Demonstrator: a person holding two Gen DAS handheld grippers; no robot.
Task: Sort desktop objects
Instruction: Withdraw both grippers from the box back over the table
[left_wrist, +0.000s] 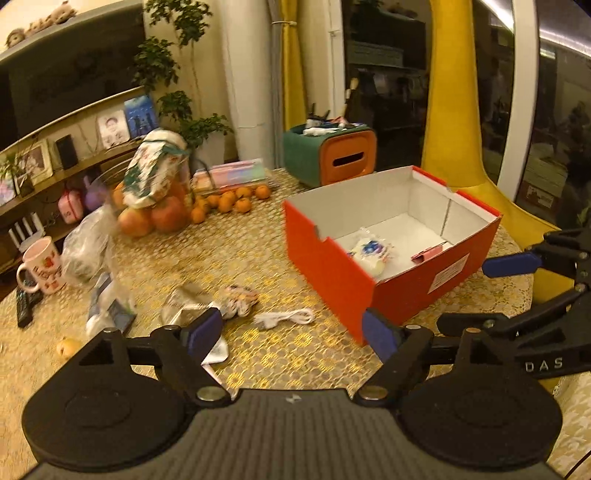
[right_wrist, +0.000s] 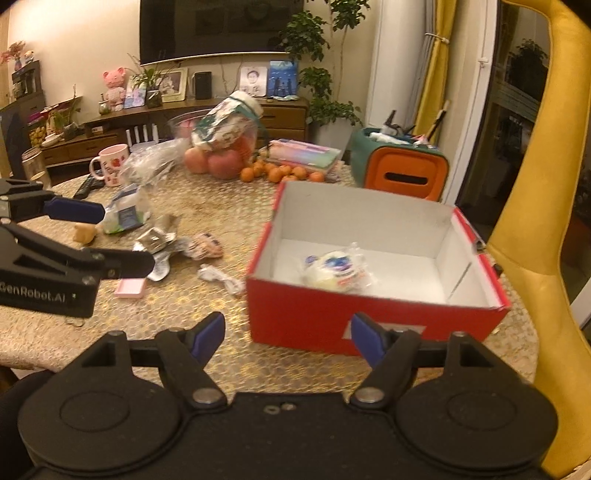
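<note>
An open red box (left_wrist: 328, 258) (right_wrist: 369, 317) stands on the gold-patterned table. Inside lie a wrapped white packet (left_wrist: 369, 253) (right_wrist: 334, 271) and a small pink item (left_wrist: 428, 254). My left gripper (left_wrist: 293, 332) is open and empty, above the table left of the box; it also shows in the right wrist view (right_wrist: 110, 240). My right gripper (right_wrist: 288, 336) is open and empty in front of the box; it also shows in the left wrist view (left_wrist: 476, 291). On the table lie a white cable (left_wrist: 284, 317) (right_wrist: 221, 278), a patterned wrapper (left_wrist: 240, 299) (right_wrist: 205, 245), a silver packet (left_wrist: 184, 314) (right_wrist: 155, 240) and a pink card (right_wrist: 129, 288).
A pink mug (left_wrist: 40, 266) (right_wrist: 110, 164), a remote (left_wrist: 24, 304), plastic bags (left_wrist: 88, 247), apples and oranges (left_wrist: 221, 203) (right_wrist: 280, 171), books (right_wrist: 303, 153) and a green-orange tissue box (left_wrist: 328, 155) (right_wrist: 399, 168) stand at the back. A yellow chair (right_wrist: 535, 221) is at the right.
</note>
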